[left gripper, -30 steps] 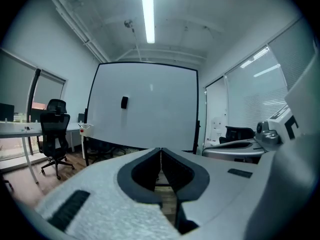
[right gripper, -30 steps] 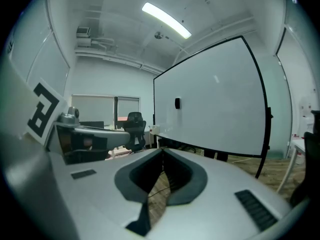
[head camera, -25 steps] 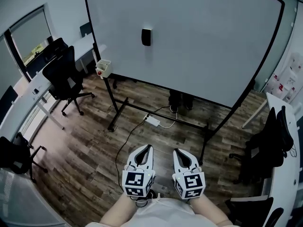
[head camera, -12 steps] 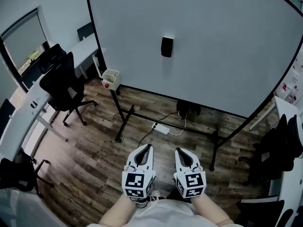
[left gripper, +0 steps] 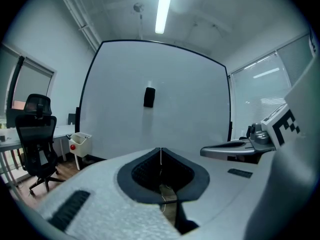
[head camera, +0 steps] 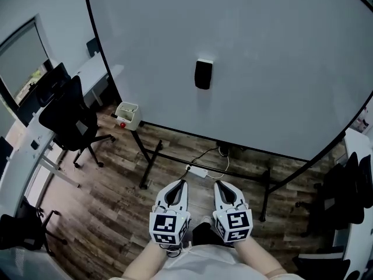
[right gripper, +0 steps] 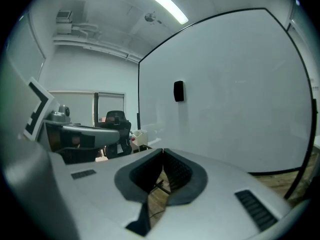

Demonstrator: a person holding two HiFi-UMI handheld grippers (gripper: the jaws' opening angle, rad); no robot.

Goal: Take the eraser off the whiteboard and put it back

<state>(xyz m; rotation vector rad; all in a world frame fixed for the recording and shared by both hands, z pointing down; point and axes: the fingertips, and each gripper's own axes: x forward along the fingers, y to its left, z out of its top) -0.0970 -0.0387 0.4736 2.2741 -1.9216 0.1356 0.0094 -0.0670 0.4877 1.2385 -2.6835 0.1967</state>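
Since a second ago the large white, black-framed whiteboard (head camera: pixel 280 69) has swelled to fill most of the head view, and the small black rectangular eraser (head camera: pixel 203 74) stuck upright on it has drifted from upper left toward the middle, so we judge ourselves walking up to the board. In that view the left gripper (head camera: pixel 178 182) and the right gripper (head camera: pixel 223 184) sit side by side below the whiteboard's bottom edge, well apart from its face. A small white bin with a red knob (head camera: pixel 127 116) hangs at the board's lower left corner. In the left gripper view the eraser (left gripper: pixel 149 97) sits left of centre on the whiteboard, far beyond the jaws, whose tips meet in a thin seam with nothing between them. The right gripper view shows the same: the eraser (right gripper: pixel 178 91) is high on the whiteboard's left part, and the jaws are pressed together and empty. We expect the eraser to be light and stiff, a hard shell with a soft wiping face, probably clinging by a magnet. Its smooth sides may slip, so we would open the jaws, pinch it across its narrow width at mid-height, and pull straight off the board.
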